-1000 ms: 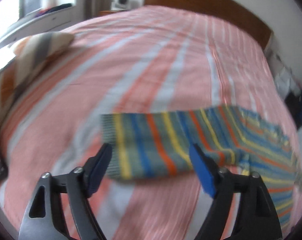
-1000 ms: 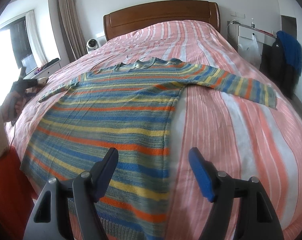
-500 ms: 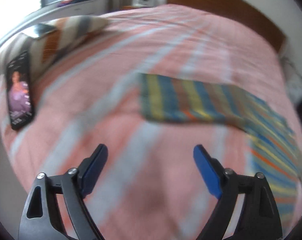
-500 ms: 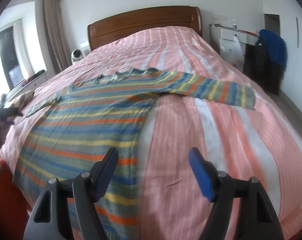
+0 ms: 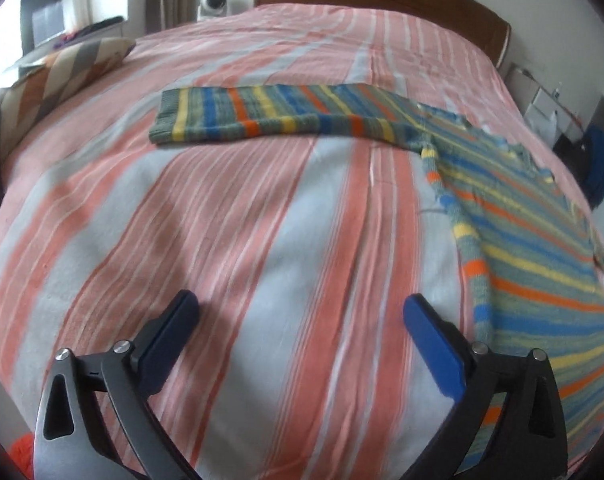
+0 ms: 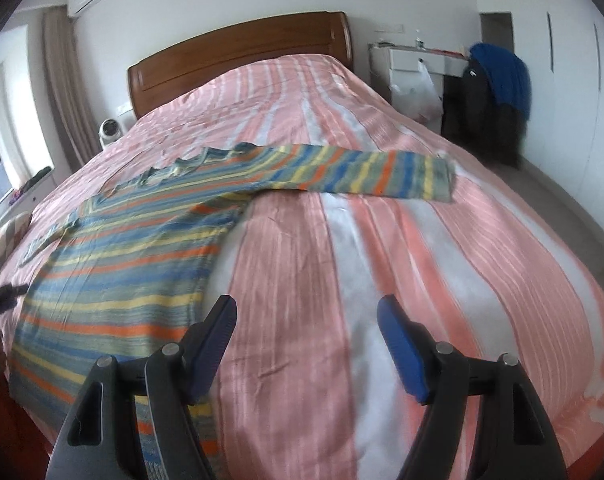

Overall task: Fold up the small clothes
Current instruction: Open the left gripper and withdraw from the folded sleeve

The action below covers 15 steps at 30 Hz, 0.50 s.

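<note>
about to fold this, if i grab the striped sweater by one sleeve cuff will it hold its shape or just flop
Probably flop: the striped sweater is a soft knit lying limp and flat on the bed. Lifted by the cuff, the sleeve would likely stretch and drag the body. It should not slide much on the cloth cover.

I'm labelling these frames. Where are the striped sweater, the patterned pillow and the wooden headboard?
striped sweater point(image 6: 114, 276): right wrist view, on its body panel.
patterned pillow point(image 5: 62, 76): left wrist view, on its top face.
wooden headboard point(image 6: 238, 52): right wrist view, on its front panel.

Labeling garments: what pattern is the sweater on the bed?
The sweater has blue, yellow, orange and grey-green horizontal stripes, clearest in the right wrist view.
</note>
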Each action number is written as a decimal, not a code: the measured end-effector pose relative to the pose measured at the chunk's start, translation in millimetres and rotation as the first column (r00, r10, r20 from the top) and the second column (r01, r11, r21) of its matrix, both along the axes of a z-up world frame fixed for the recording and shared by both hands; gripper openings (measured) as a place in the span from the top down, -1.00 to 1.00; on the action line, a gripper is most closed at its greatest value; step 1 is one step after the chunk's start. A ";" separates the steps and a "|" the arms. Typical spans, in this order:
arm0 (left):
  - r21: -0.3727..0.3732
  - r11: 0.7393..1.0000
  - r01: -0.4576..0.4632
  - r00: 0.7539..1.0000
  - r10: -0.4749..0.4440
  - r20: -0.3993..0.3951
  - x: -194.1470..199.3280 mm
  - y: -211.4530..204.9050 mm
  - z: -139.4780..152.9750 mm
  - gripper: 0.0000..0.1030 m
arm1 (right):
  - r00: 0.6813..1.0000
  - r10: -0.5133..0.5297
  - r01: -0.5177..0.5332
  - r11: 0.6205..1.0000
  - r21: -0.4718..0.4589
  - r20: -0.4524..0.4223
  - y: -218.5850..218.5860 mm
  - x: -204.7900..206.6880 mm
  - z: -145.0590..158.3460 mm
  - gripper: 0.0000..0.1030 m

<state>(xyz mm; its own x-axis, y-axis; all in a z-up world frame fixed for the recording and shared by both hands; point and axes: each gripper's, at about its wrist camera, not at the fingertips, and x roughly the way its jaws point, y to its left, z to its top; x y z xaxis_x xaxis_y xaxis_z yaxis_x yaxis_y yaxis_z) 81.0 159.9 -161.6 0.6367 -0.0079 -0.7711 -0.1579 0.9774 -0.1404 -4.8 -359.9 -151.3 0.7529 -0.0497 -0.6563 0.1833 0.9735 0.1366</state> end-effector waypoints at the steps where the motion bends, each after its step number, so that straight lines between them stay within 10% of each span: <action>1: 0.005 1.000 -0.002 1.000 0.002 0.002 0.7 -1.2 -1.8 -0.99 | 1.000 -0.004 0.004 1.000 0.003 -0.004 -0.7 1.4 -1.7 -0.41; 15: 0.030 1.000 -0.007 1.000 0.007 0.009 4.7 -7.0 -6.2 -0.99 | 0.999 -0.016 0.018 0.999 0.031 -0.048 -6.1 4.4 -17.8 -0.41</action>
